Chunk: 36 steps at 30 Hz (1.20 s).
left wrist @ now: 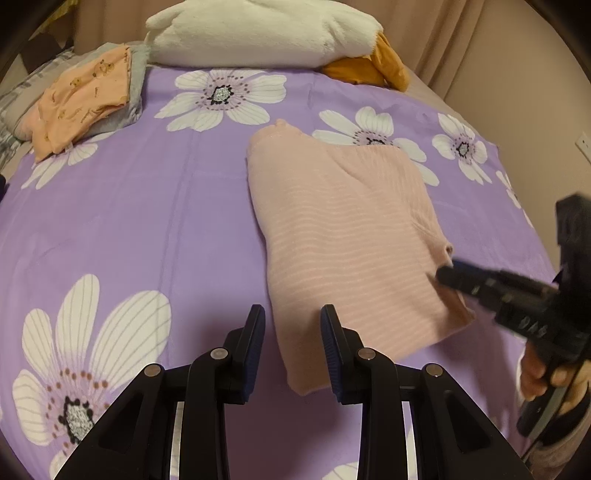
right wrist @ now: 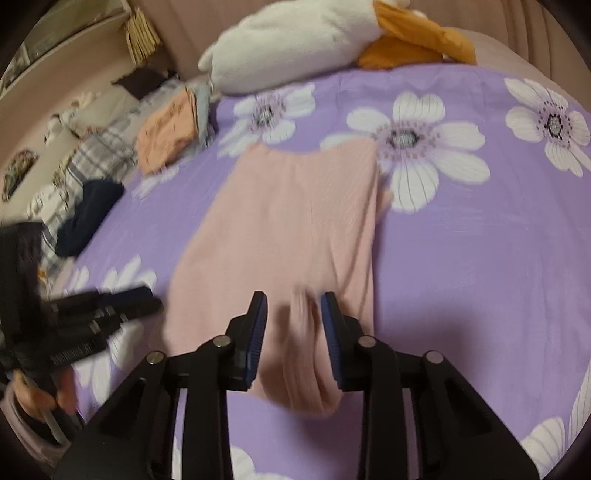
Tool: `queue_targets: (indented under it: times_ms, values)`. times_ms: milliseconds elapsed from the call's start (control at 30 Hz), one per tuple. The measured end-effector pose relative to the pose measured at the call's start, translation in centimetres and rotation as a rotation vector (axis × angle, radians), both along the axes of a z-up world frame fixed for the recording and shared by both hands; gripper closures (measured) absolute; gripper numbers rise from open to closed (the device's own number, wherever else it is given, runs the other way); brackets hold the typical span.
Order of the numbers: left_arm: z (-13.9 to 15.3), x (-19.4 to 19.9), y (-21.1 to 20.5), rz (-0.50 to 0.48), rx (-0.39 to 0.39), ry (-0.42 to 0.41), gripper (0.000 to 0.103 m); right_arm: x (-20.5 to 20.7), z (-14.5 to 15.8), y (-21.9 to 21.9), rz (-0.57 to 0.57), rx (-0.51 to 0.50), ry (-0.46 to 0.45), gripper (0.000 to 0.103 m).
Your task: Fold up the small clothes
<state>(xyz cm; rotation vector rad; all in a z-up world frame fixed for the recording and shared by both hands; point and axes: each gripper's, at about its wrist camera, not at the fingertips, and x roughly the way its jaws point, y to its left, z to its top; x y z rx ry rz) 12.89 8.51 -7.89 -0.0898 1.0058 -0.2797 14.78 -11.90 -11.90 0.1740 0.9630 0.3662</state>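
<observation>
1. The pink ribbed garment [left wrist: 343, 236] lay partly folded on the purple flowered bedspread [left wrist: 147, 221], its long axis running from the near edge of the bed away toward the pillows.
2. The right gripper [right wrist: 293, 317] stood at the garment's near right corner. Its fingers were parted, with a raised ridge of cloth between them; no closed hold on the fabric was evident, though blur limits certainty.
3. The left gripper [left wrist: 291, 332] hovered at the near left hem, fingers apart and holding nothing, the garment edge lying just between and ahead of them.
4. Judgement: both grippers were about equally near the hem, so a lengthwise fold away from the person would suit a two-corner pickup.
5. Bare bedspread lay open to left and right of the garment.
6. A folded orange garment [left wrist: 85, 103] on a grey one sat well apart at far left; a white plush toy [left wrist: 258, 33] lay beyond.
</observation>
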Motion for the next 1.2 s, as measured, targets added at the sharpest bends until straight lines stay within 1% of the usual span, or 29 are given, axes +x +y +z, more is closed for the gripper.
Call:
queue_targets:
  times_ms: [33,100,167,200,400,567,633,700,733,767,933,1033,1200]
  values:
    - [0.1,-0.2,0.0,0.0,0.0,-0.002,0.072,-0.2,-0.7,-0.2,-0.007,-0.015,0.021,0.073]
    - [0.3,-0.5,-0.1,0.0,0.0,-0.008,0.072,-0.7,-1.3,-0.6,-0.011,-0.01,0.035,0.075]
    - [0.7,-0.8,-0.2,-0.002,-0.002,-0.016,0.072,-1.4,-1.1,-0.7,-0.008,0.001,0.03,0.073]
    - [0.8,-0.9,-0.3,-0.003,0.001,-0.02,0.072,-1.5,-0.9,-0.6,-0.005,0.002,0.026,0.071]
    - [1.0,-1.4,-0.5,0.001,0.0,-0.025,0.072,-2.2,0.2,-0.1,0.013,0.026,0.004,0.071]
    - [0.8,-1.3,-0.7,0.012,-0.002,-0.011,0.072,-2.4,0.3,0.1,0.017,0.024,0.006,0.07]
    - [0.8,-1.2,-0.8,0.009,0.003,-0.005,0.072,-2.5,0.3,0.2,0.015,0.026,0.008,0.068]
    - [0.7,-1.2,-1.0,0.009,0.003,-0.002,0.062,-2.5,0.2,0.3,0.014,0.026,0.011,0.068]
    - [0.7,-1.2,-1.0,0.008,-0.002,-0.005,0.054,-2.5,0.2,0.4,0.015,0.024,0.011,0.068]
    - [0.8,-1.2,-1.0,0.008,-0.004,-0.008,0.051,-2.4,0.2,0.5,0.017,0.019,0.009,0.067]
    - [0.8,-1.0,-1.2,0.005,-0.002,-0.016,0.05,-2.1,0.4,0.5,0.019,0.018,0.004,0.067]
    - [0.8,-0.9,-1.2,0.004,-0.003,-0.014,0.05,-1.9,0.5,0.6,0.019,0.018,0.001,0.064]
    - [0.9,-0.8,-1.4,0.0,0.008,-0.024,0.05,-1.9,0.5,0.6,0.022,0.017,0.002,0.064]
